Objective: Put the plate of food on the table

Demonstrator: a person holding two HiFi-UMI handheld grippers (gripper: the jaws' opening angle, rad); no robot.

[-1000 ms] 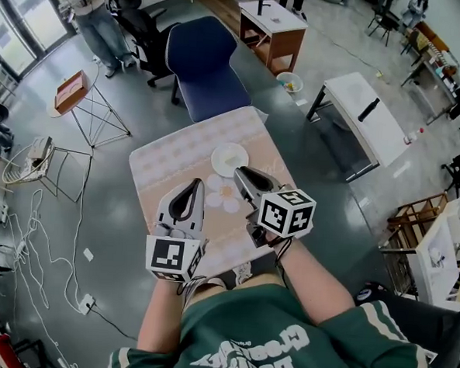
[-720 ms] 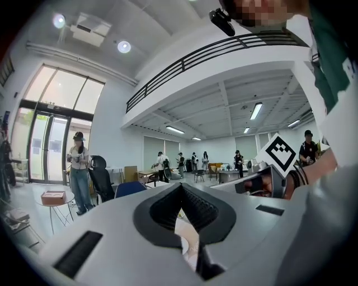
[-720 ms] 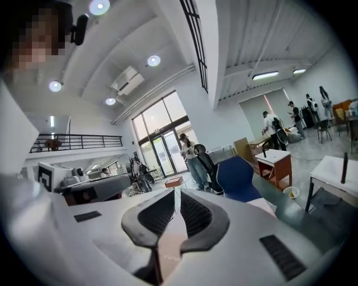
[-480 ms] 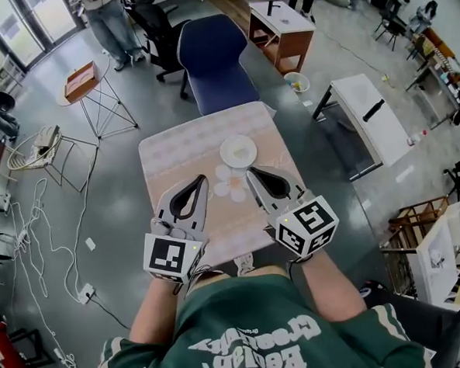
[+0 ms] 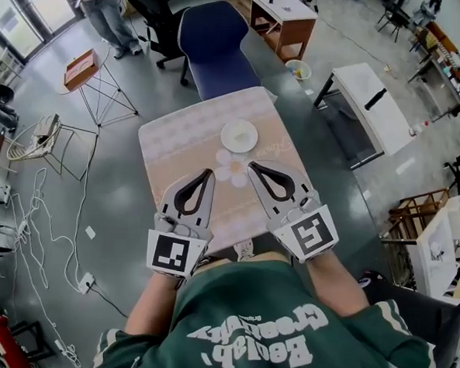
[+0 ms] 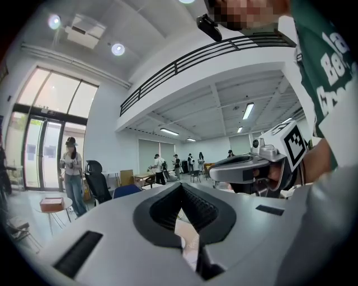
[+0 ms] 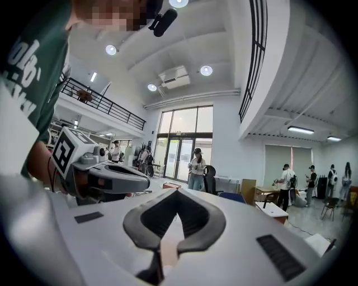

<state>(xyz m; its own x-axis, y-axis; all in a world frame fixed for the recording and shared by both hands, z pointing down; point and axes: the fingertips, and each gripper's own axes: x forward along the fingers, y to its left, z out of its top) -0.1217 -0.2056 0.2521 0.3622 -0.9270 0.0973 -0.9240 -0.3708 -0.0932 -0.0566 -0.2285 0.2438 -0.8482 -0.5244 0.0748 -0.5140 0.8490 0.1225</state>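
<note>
plate (image 5: 239, 135) sits mid-frame on the table (image 5: 170, 148), job prob done. so your left gripper (image 5: 209, 173) & right gripper (image 5: 253, 167) hover below it, jaws pinched together, empty.

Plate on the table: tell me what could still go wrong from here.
1. The plate sits on the far half of the table, close to the blue chair; a knock to either might shift it.
2. The left gripper and right gripper hover shut and empty over the table's patterned cloth; a low sweep could snag it and drag the plate.
3. Loose cables lie on the floor at the person's left: a possible trip hazard.
</note>
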